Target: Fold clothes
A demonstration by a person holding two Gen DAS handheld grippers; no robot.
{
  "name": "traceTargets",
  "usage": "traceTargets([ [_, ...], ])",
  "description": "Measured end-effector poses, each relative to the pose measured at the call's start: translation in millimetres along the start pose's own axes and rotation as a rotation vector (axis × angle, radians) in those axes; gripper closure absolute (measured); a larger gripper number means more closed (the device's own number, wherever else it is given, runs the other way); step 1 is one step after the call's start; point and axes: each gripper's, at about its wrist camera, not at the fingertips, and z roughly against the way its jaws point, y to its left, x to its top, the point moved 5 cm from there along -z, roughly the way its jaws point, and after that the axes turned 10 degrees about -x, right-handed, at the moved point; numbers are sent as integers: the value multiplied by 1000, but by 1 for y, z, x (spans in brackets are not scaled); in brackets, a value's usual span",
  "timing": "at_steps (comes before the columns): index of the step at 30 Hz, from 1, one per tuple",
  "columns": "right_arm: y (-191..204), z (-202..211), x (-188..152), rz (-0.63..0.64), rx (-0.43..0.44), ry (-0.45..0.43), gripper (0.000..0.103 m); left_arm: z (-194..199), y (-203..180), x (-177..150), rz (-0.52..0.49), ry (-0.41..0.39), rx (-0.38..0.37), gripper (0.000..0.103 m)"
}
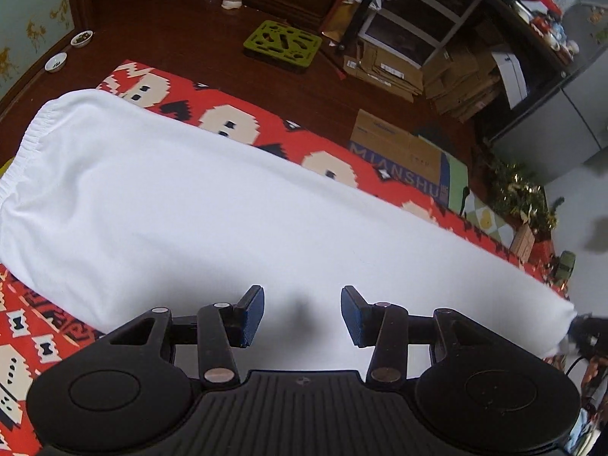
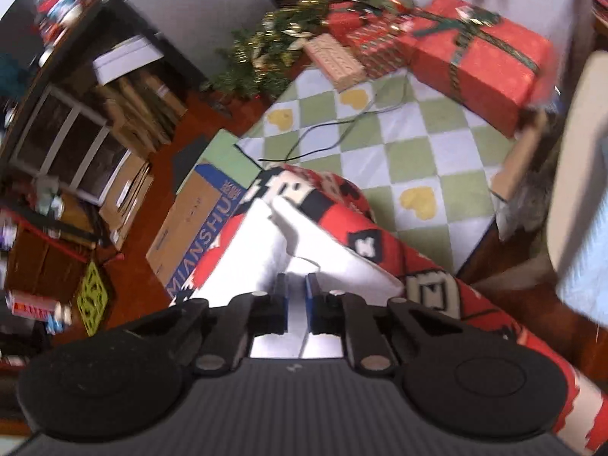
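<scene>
A long white garment [image 1: 197,205], folded narrow with an elastic waistband at its far left end, lies on a red patterned cloth [image 1: 243,121]. My left gripper [image 1: 302,313] hovers open above the garment's near edge, nothing between its blue pads. At the garment's right end the right gripper [image 1: 587,332] shows as a dark shape gripping the tip. In the right wrist view my right gripper [image 2: 296,298] is shut on the white garment's end [image 2: 304,243], which is lifted off the red patterned cloth [image 2: 380,235].
Beyond the cloth's far edge are a dark wood floor, a "MIANSHU" cardboard box [image 1: 399,155], a green plastic grid [image 1: 283,40], pet bowls [image 1: 57,61] and stacked cartons. A checkered mat [image 2: 399,144], red gift boxes [image 2: 482,57] and a small tinsel tree [image 2: 266,49] lie right.
</scene>
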Motion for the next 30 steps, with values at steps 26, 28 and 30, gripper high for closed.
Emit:
traceTargets([
  [26, 23, -4, -19, 402, -27, -162, 82, -18, -53, -41, -101, 73, 41, 59],
  [28, 27, -7, -19, 417, -38, -173, 98, -17, -56, -41, -112, 70, 37, 59],
  [30, 29, 1, -20, 426, -71, -202, 100, -16, -57, -41, -123, 70, 33, 59],
])
